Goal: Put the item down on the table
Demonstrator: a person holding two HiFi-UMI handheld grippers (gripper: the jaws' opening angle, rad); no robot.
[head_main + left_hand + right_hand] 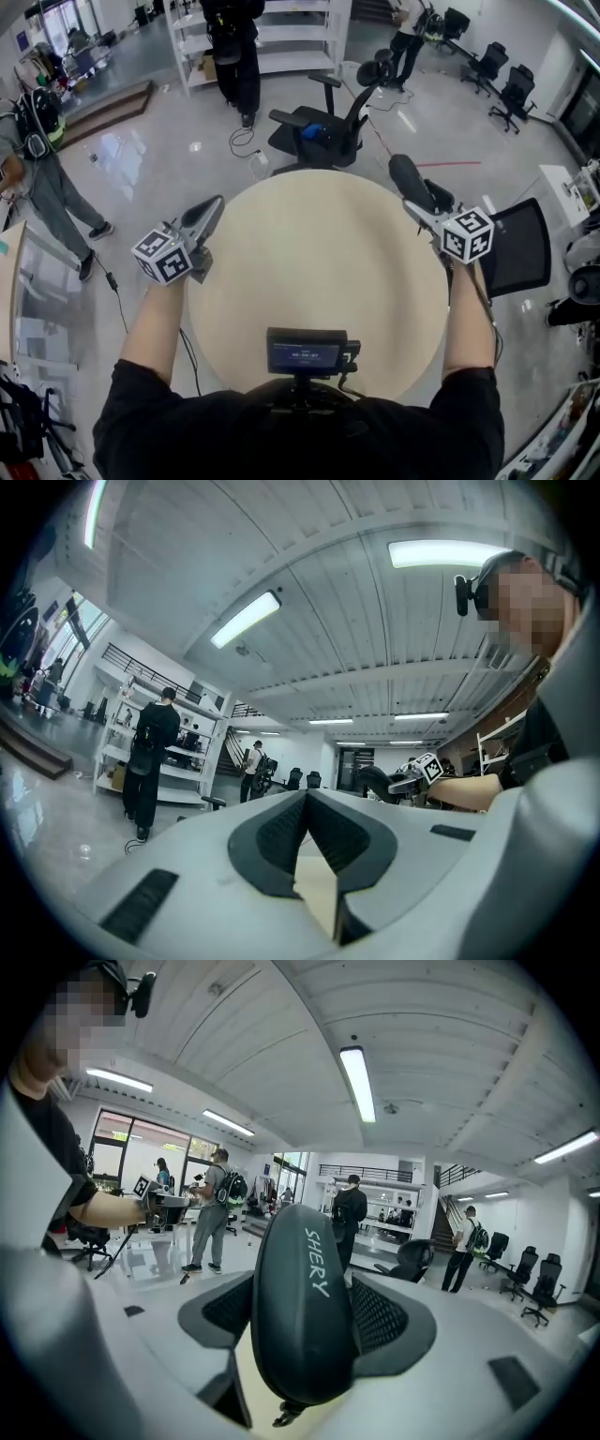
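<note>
right gripper [302,1321] jaws clamped on a dark zip case [298,1269] w/ "shery" printed on it. pads press both its sides, case upright btwn them, zip pull dangling at the bottom. left gripper [307,803] jaws shut tip to tip, nothing btwn. in head view the case [409,178] sticks out past the right gripper [424,204], held by the far right rim of the round beige table [319,272], not resting on it. left gripper sits at the table's left rim. black office chair [323,127] just beyond the table; ppl standing in bg.
</note>
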